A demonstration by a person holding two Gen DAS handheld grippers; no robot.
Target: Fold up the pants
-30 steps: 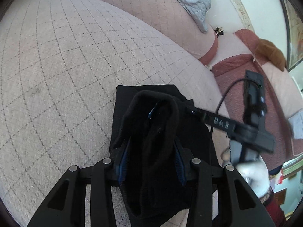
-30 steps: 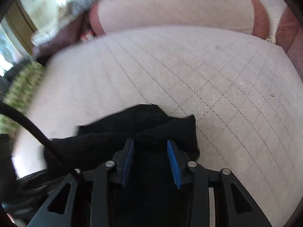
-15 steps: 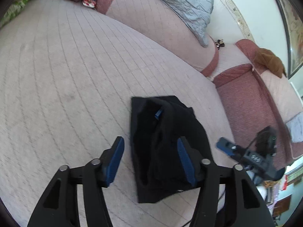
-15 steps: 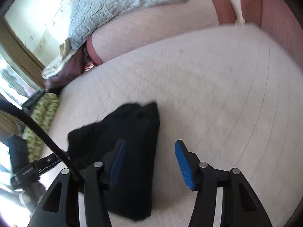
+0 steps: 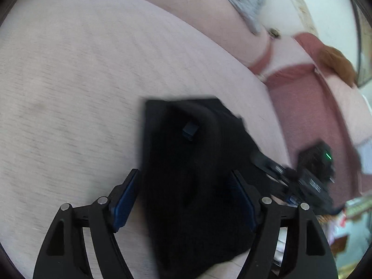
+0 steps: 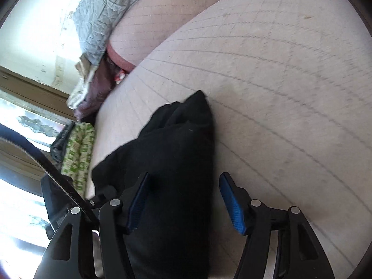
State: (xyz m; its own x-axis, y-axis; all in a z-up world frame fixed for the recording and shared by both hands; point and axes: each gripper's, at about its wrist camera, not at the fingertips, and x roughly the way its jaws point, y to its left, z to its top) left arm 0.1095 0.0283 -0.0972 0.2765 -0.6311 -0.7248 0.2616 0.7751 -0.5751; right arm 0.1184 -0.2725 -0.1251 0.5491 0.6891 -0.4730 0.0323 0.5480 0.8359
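The black pants (image 5: 193,162) lie folded into a small bundle on the pale quilted cushion (image 5: 81,81). My left gripper (image 5: 186,197) hovers over the bundle's near end, its jaws opening; the cloth lies between the blue pads but they do not press it. In the right wrist view the same pants (image 6: 172,162) lie under my right gripper (image 6: 183,200), whose jaws are also opening, with the cloth's right edge between the fingers and free of the pads. The right gripper's body (image 5: 309,176) shows at the bundle's right side in the left wrist view.
A pale back cushion with red piping (image 5: 260,62) rises behind the seat, with a grey quilted blanket (image 6: 104,16) draped on it. A red seat (image 5: 307,107) adjoins on the right. A green patterned cloth (image 6: 79,153) lies at the cushion's left end.
Both grippers let go of the pants and spread their jaws. The bundle dropped flat onto the cushion. The right gripper rolled and swung to the pants' right side.
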